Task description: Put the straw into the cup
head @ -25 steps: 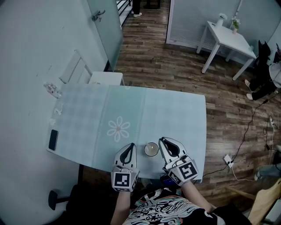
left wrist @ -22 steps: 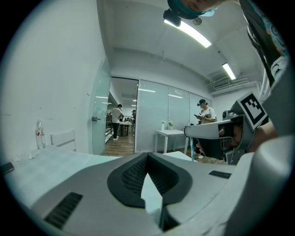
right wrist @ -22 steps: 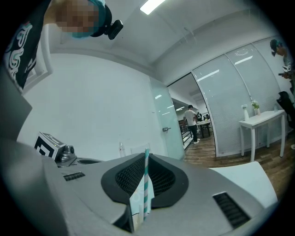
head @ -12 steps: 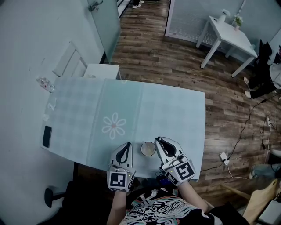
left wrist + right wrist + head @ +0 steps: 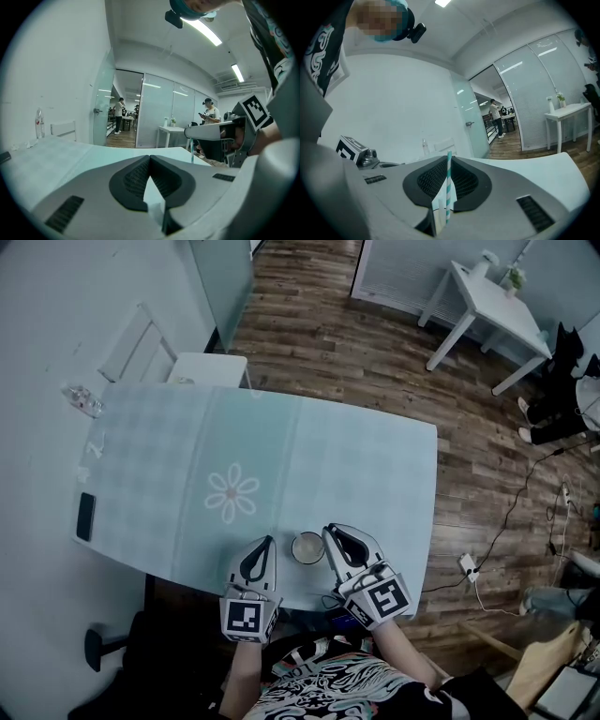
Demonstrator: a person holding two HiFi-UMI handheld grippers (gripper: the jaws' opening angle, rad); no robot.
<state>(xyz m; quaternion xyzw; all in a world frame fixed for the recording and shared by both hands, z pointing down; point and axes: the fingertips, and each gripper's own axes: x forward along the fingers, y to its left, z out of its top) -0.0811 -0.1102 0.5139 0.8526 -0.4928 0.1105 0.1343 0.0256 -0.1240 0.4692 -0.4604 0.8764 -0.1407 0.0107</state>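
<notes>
A small round cup [image 5: 307, 547] stands near the front edge of the table [image 5: 375, 465], which has a pale teal cloth. My left gripper [image 5: 260, 552] rests just left of the cup, shut and empty; its tips [image 5: 150, 158] meet in the left gripper view. My right gripper [image 5: 336, 538] sits just right of the cup, shut on a teal-and-white striped straw [image 5: 448, 187]. The straw stands upright between the jaws. It also shows as a thin line [image 5: 191, 155] below the right gripper [image 5: 213, 132] in the left gripper view.
A dark phone [image 5: 85, 516] lies at the table's left edge and a clear bottle [image 5: 80, 401] at its far left corner. A white chair [image 5: 141, 348] stands behind the table, a white side table [image 5: 487, 306] at far right. Cables [image 5: 525, 521] run over the wooden floor.
The head view has shifted, so the table, cup and both grippers sit a little further left and higher. Both grippers keep their places beside the cup.
</notes>
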